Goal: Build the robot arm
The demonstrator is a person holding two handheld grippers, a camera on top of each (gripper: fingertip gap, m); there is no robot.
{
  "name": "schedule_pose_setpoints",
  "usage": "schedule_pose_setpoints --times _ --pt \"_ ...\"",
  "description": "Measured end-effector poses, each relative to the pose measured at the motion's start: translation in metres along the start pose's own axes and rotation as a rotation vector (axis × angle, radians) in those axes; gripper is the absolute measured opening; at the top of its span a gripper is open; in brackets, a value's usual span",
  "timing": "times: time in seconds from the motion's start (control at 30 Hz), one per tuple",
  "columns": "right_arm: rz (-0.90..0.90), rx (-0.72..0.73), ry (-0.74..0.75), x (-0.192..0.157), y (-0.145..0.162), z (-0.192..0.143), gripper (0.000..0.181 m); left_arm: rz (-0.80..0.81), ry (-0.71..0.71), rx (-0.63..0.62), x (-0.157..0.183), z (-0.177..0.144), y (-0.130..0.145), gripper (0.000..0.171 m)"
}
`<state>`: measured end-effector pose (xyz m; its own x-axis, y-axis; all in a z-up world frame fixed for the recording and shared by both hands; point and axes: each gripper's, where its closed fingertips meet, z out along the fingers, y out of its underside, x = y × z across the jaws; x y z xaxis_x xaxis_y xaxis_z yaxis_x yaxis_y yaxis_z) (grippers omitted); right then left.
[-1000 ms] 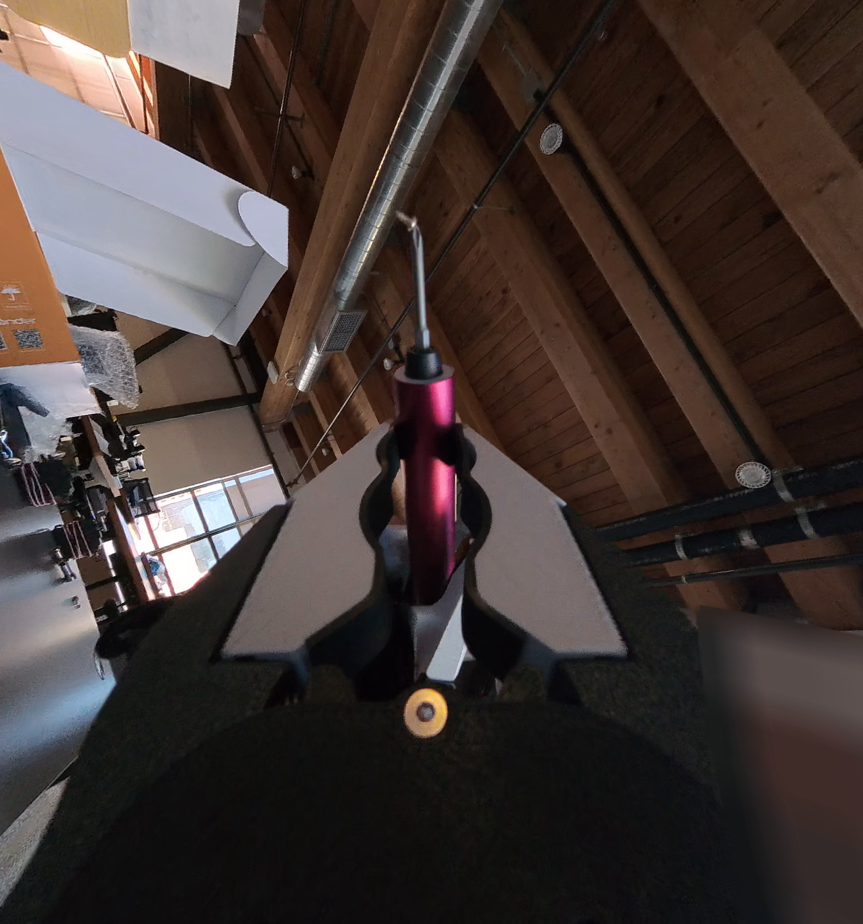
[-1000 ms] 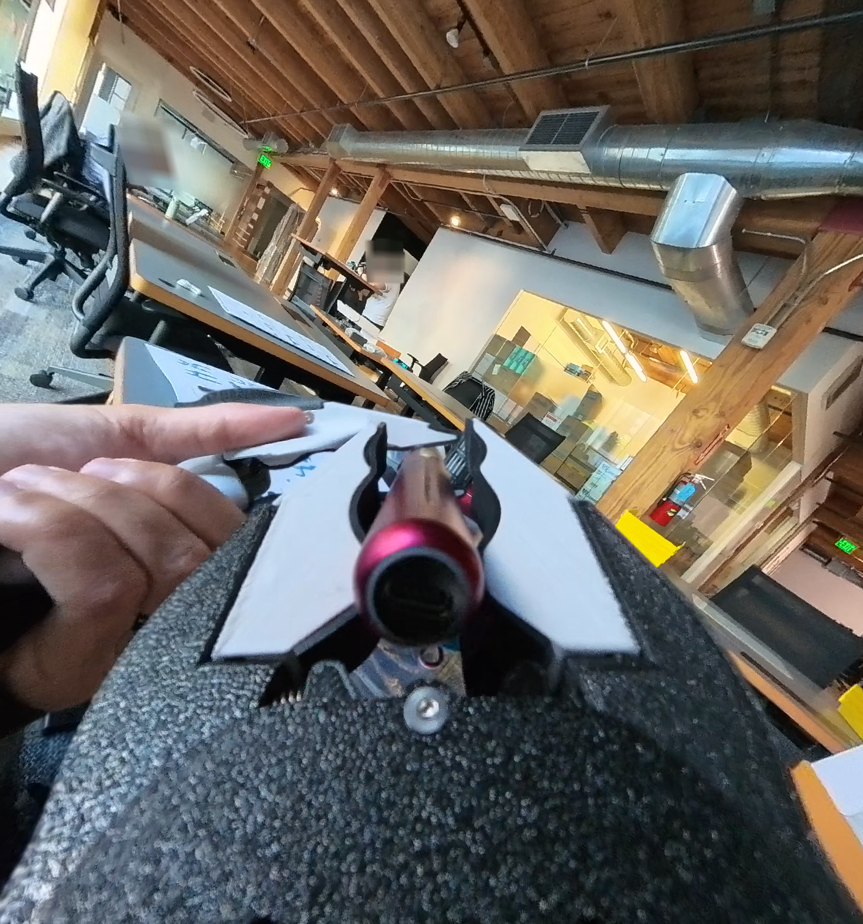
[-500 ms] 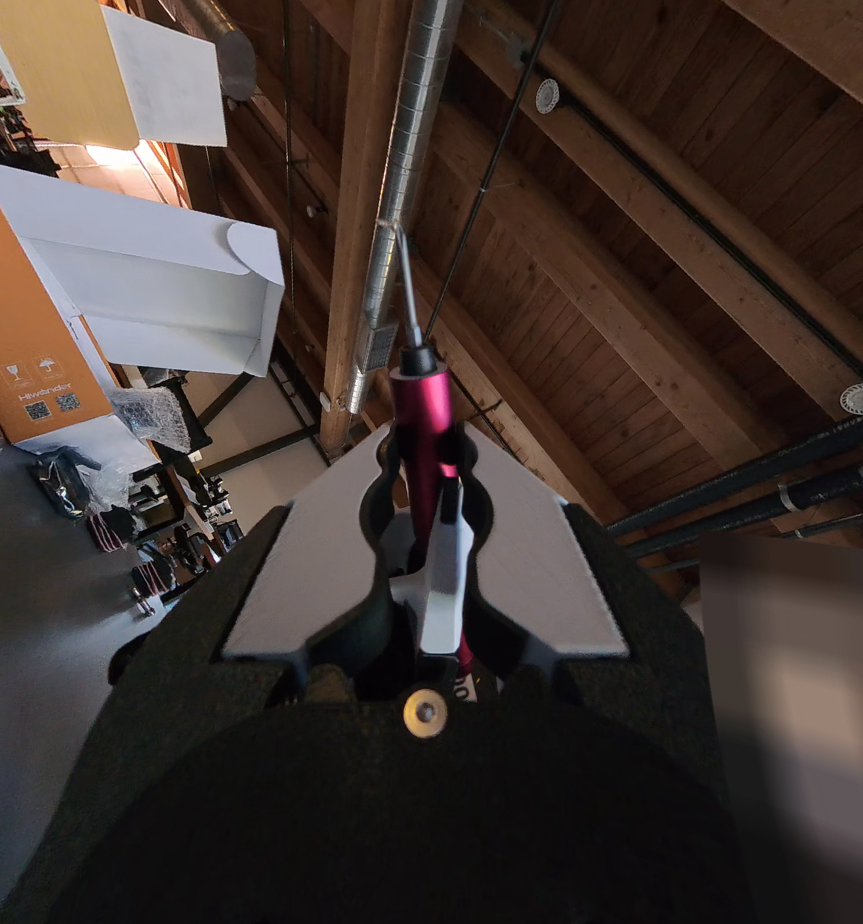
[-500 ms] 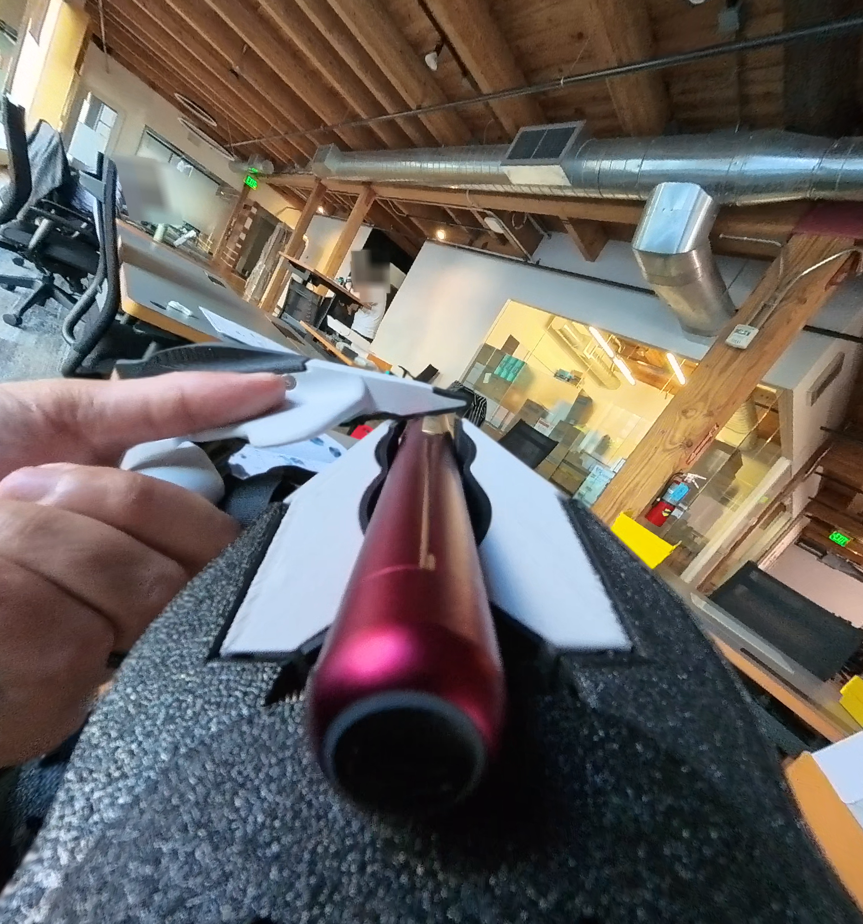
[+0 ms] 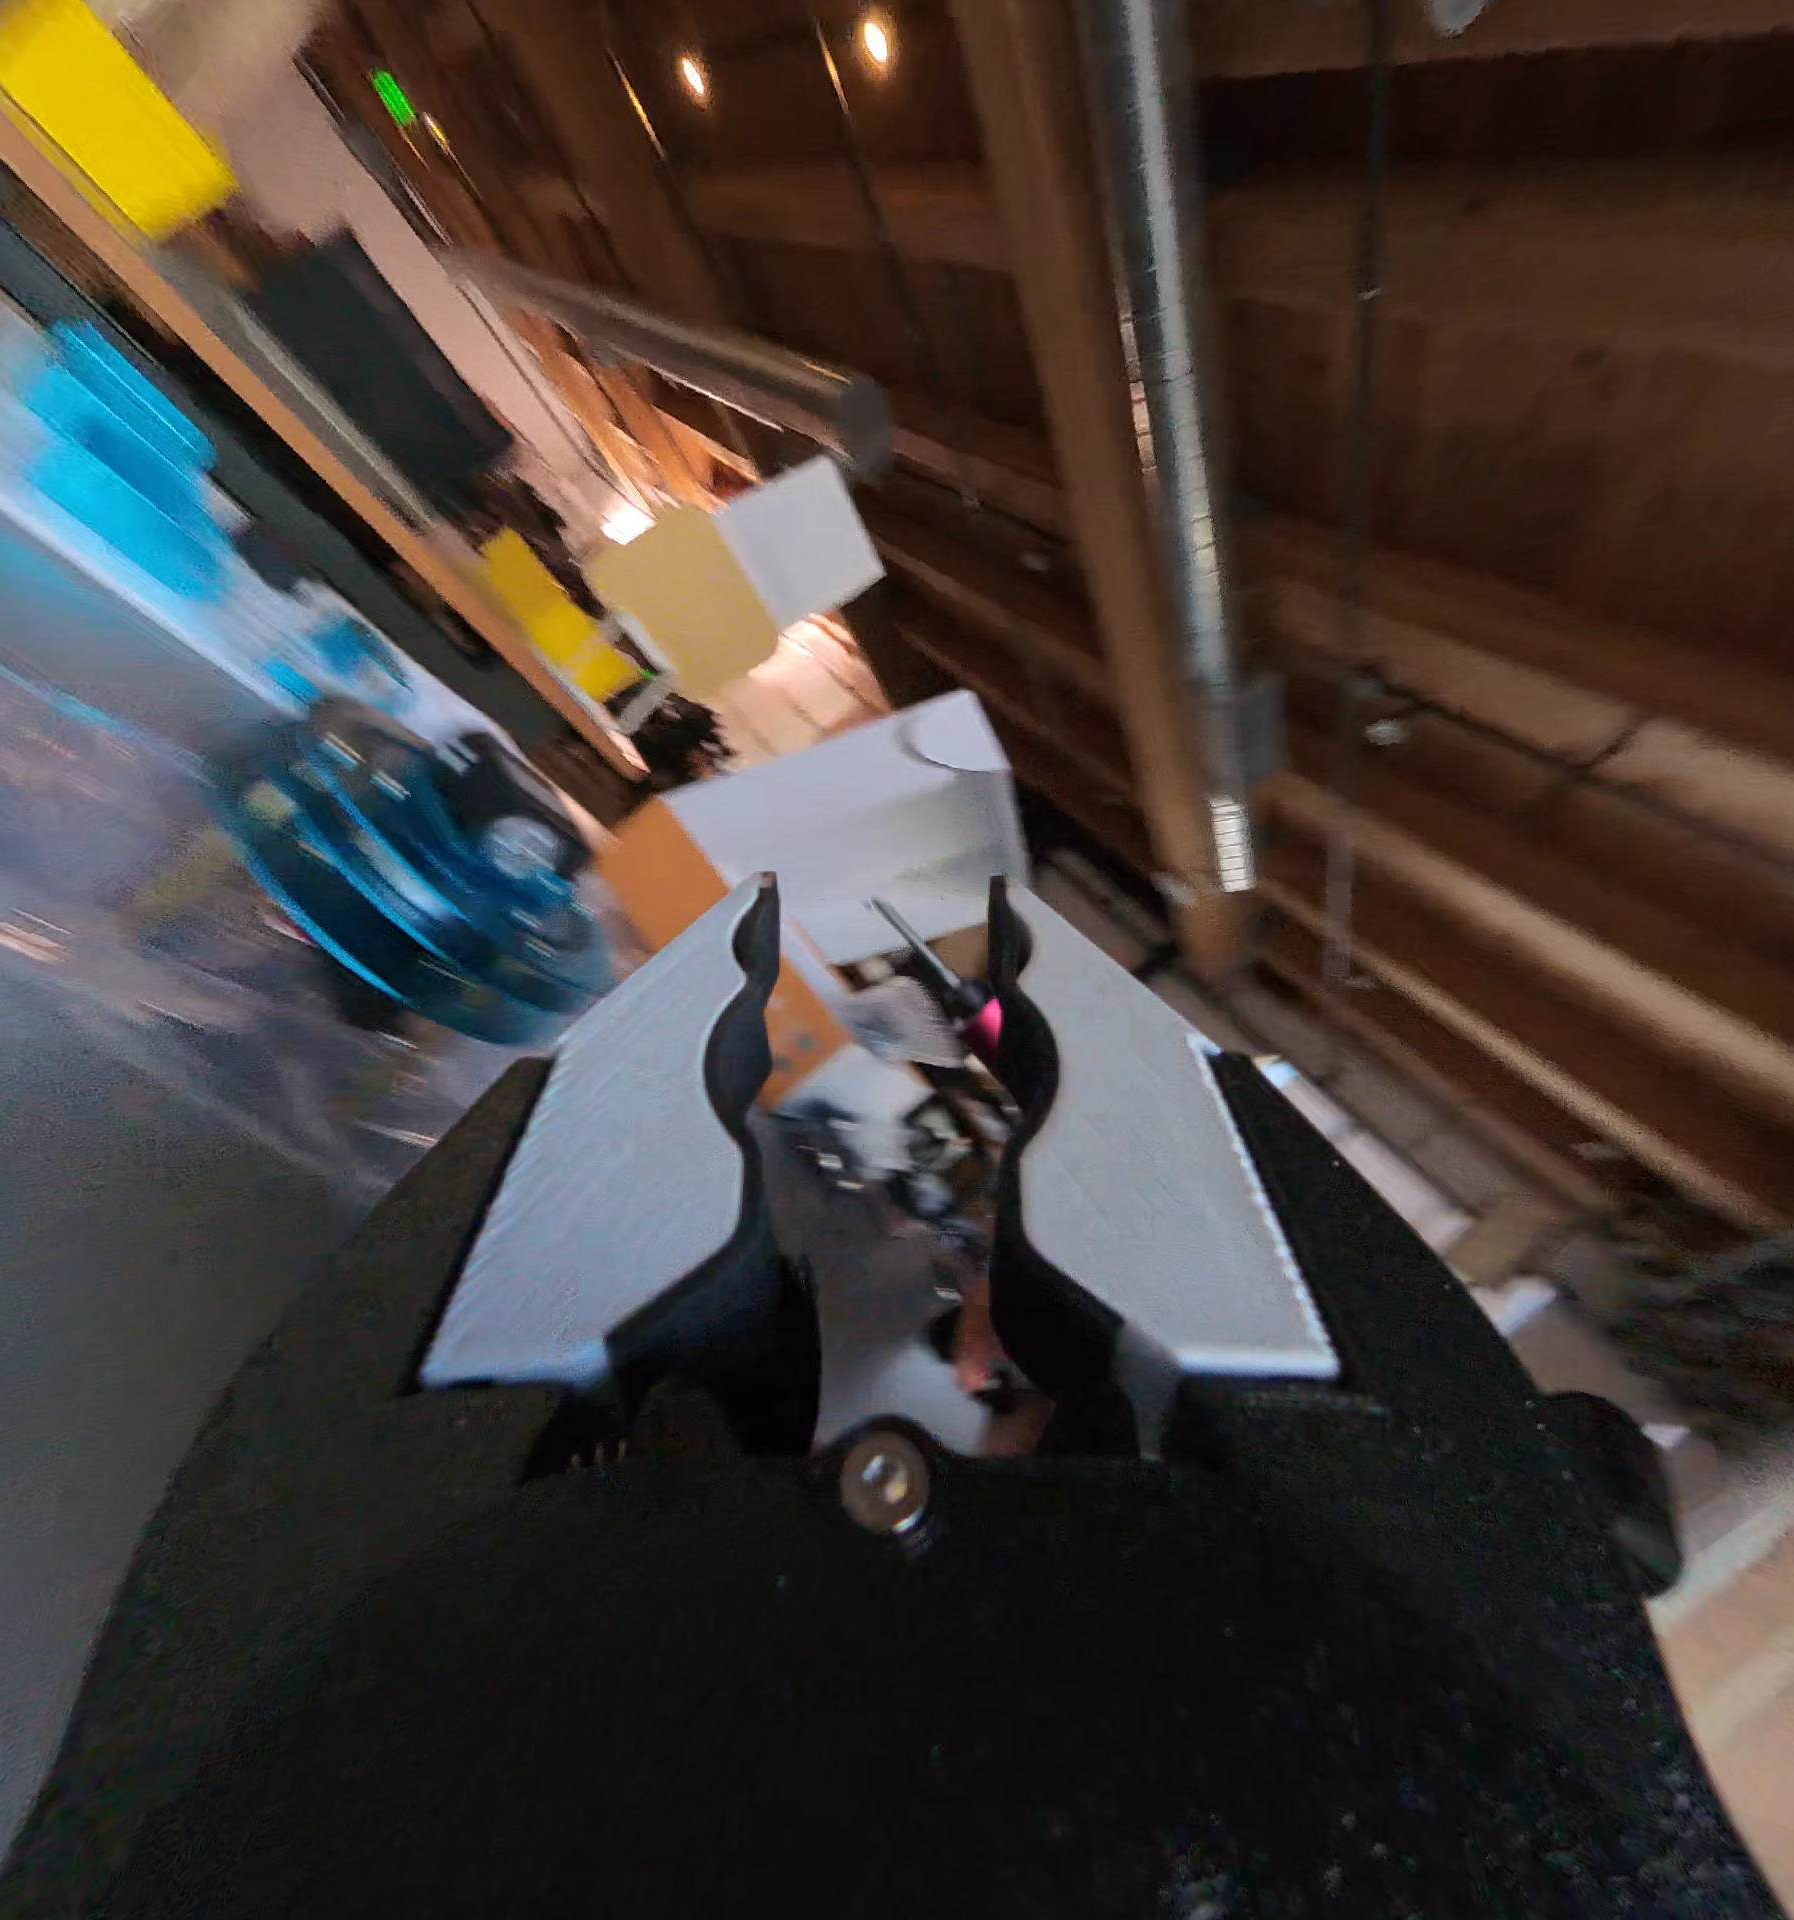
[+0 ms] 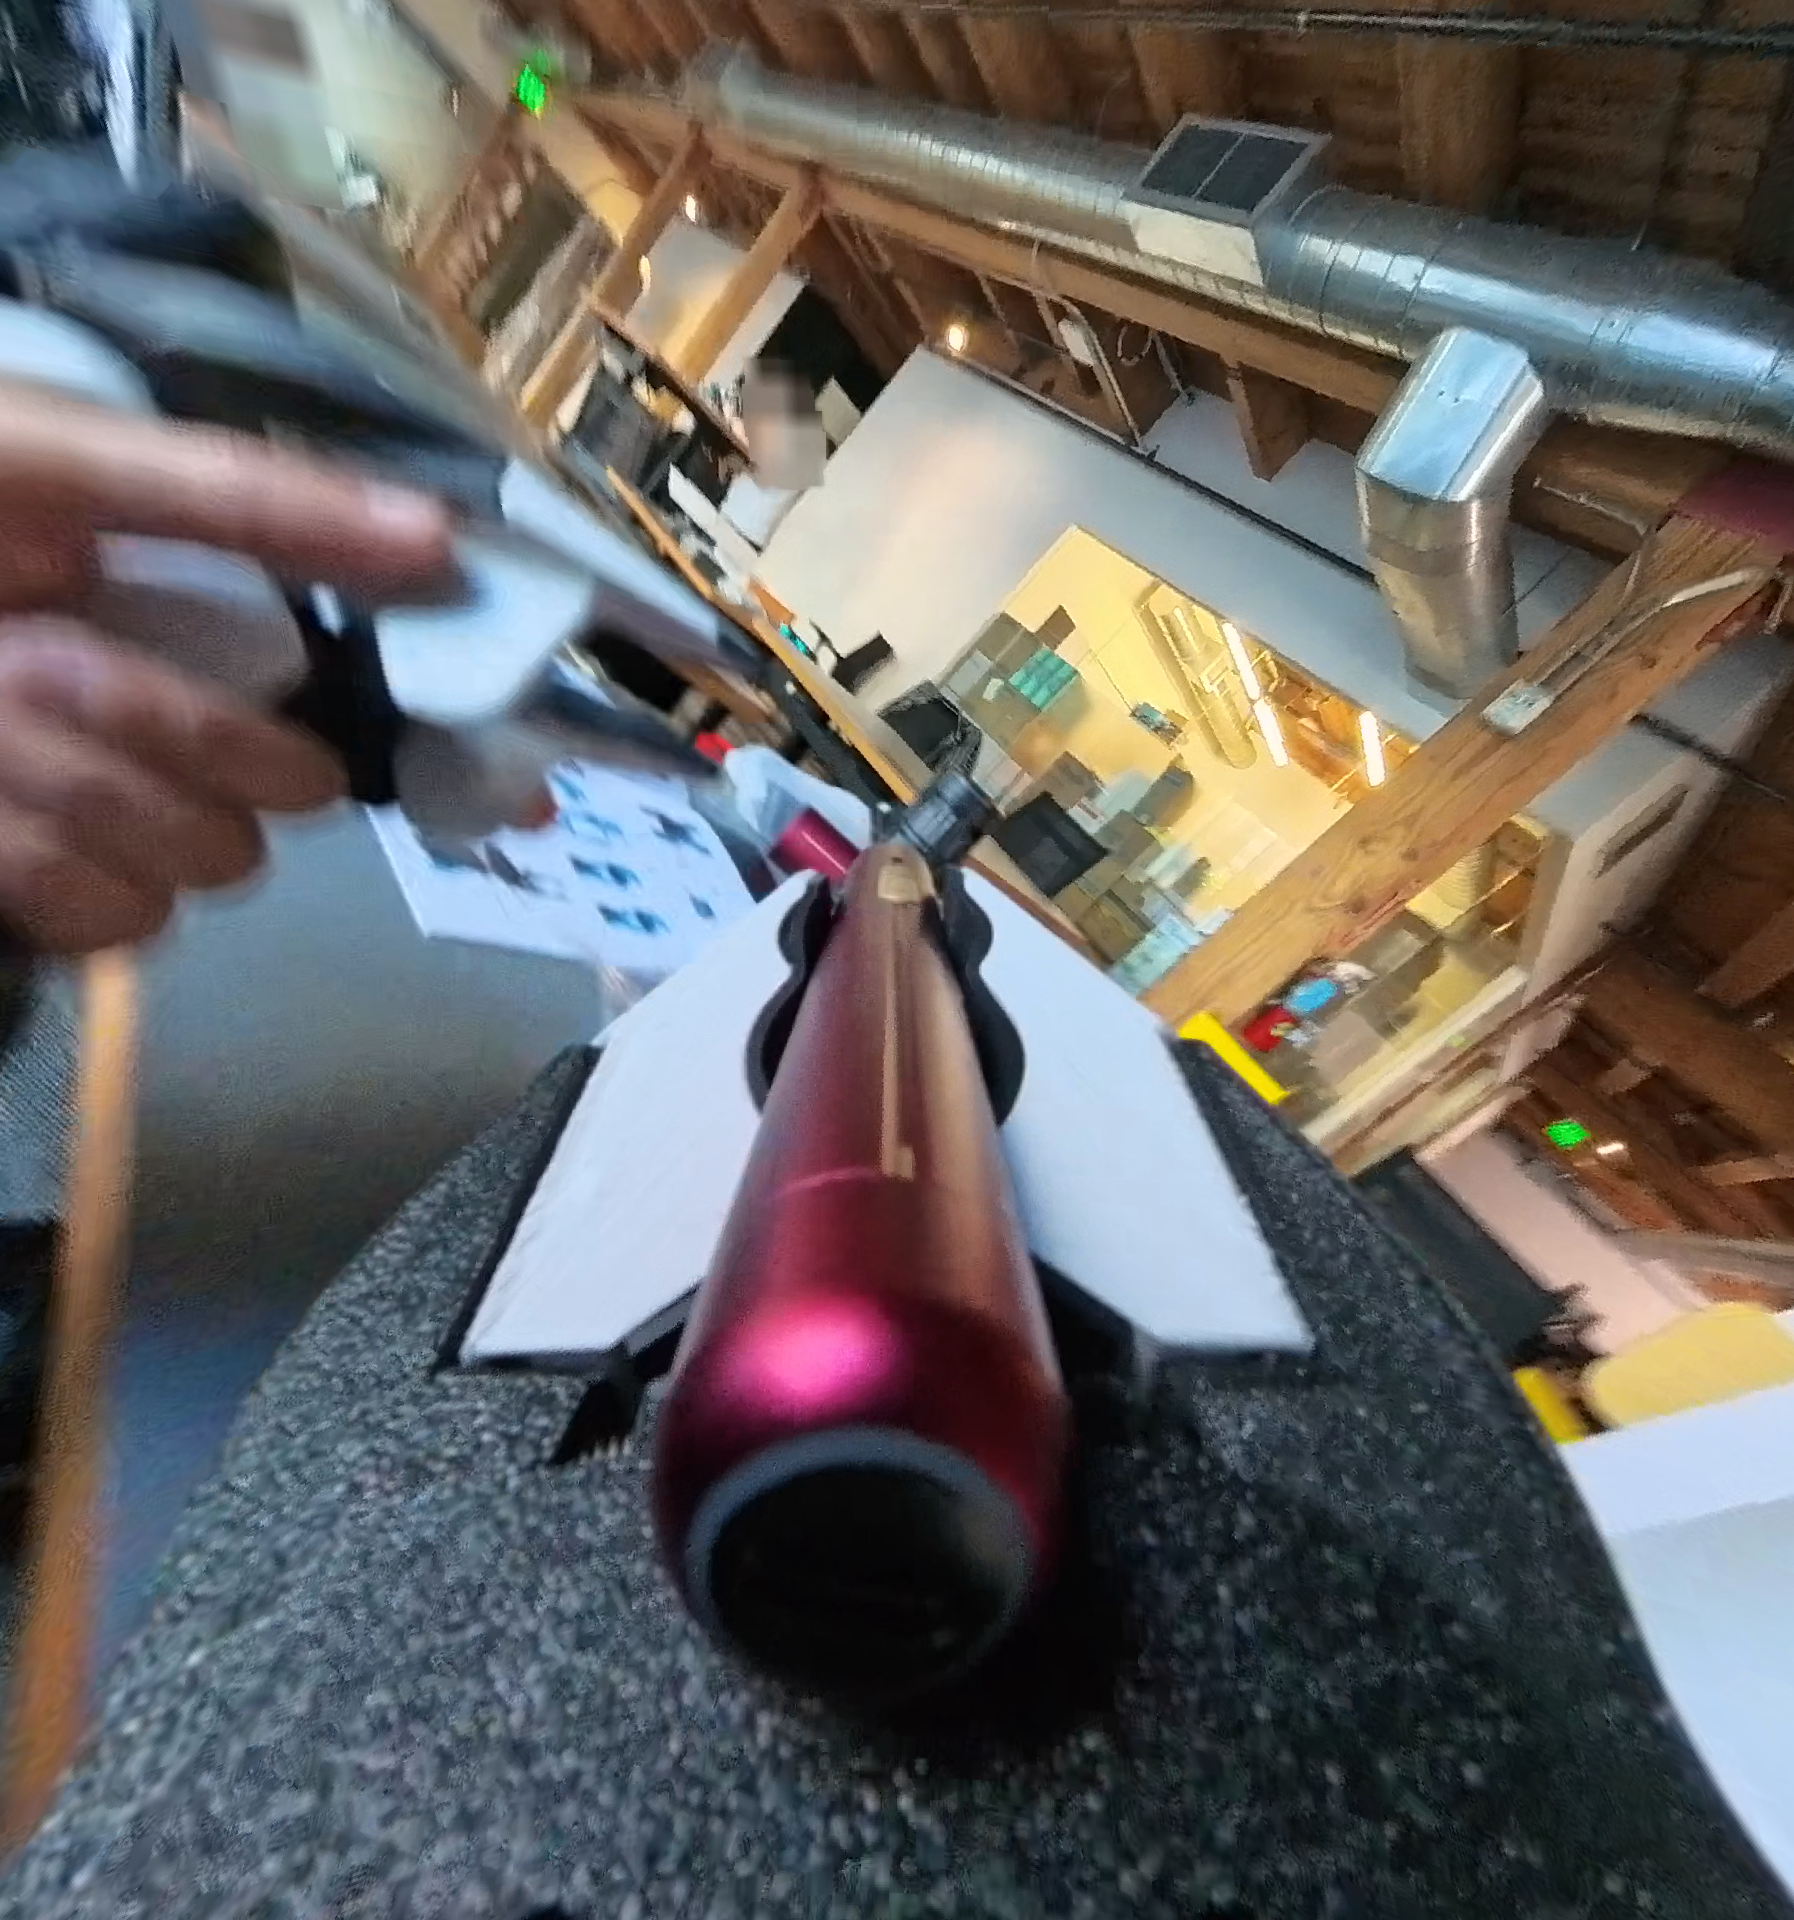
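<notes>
The right hand-held gripper (image 6: 888, 914) clamps a magenta metal pen-shaped tool (image 6: 862, 1226) lengthwise between its fingers. The left hand-held gripper (image 5: 877, 904) gapes empty, tilted toward wooden ceiling beams (image 5: 1101, 416). A blurred hand (image 6: 93, 707) holds it.

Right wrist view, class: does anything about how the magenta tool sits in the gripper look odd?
Yes. The magenta tool lies lengthwise along the right gripper, butt end almost against the camera, tip poking past the fingertips. The left gripper is open, holding nothing.

Silver duct (image 6: 1495, 270) under wooden ceiling, white open box (image 5: 872, 821), blurred blue object (image 5: 405, 873), printed sheet (image 6: 581, 883)
</notes>
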<state>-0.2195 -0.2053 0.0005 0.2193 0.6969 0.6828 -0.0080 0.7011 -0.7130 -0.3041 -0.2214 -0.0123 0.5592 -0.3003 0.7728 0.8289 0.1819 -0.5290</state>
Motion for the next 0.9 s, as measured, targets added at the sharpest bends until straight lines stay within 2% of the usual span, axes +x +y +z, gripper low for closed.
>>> schedule_pose_setpoints --times 0.1,0.23,0.3,0.37,0.47,0.6,0.7,0.83,0.9 --pt "-0.238 -0.057 -0.029 -0.006 0.029 0.012 0.021 0.257 -0.131 -0.045 -0.023 -0.010 -0.035 0.039" --pt "-0.523 -0.022 -0.063 -0.017 0.050 0.026 0.021 0.639 -0.297 -0.236 -0.064 -0.009 -0.054 0.039" --pt "-0.629 0.018 -0.090 -0.023 0.067 0.030 0.021 0.786 -0.319 -0.343 -0.081 -0.002 -0.049 0.038" --pt "-0.654 0.050 -0.152 -0.030 0.083 0.032 0.022 0.916 -0.300 -0.467 -0.093 0.008 -0.037 0.037" --pt "-0.680 0.090 -0.164 -0.031 0.099 0.034 0.021 1.103 -0.260 -0.575 -0.103 0.022 -0.022 0.037" --pt "-0.649 0.150 -0.149 -0.029 0.104 0.032 0.022 1.154 -0.060 -0.668 -0.091 0.038 0.008 0.033" --pt "-0.627 0.251 -0.164 -0.027 0.096 0.028 0.022 1.082 0.131 -0.711 -0.076 0.048 0.022 0.036" --pt "-0.568 0.331 -0.259 -0.013 0.111 0.030 0.021 0.997 0.238 -0.809 -0.086 0.063 0.017 0.068" --pt "-0.566 0.374 -0.272 -0.004 0.120 0.031 0.021 0.960 0.285 -0.879 -0.097 0.070 0.016 0.075"
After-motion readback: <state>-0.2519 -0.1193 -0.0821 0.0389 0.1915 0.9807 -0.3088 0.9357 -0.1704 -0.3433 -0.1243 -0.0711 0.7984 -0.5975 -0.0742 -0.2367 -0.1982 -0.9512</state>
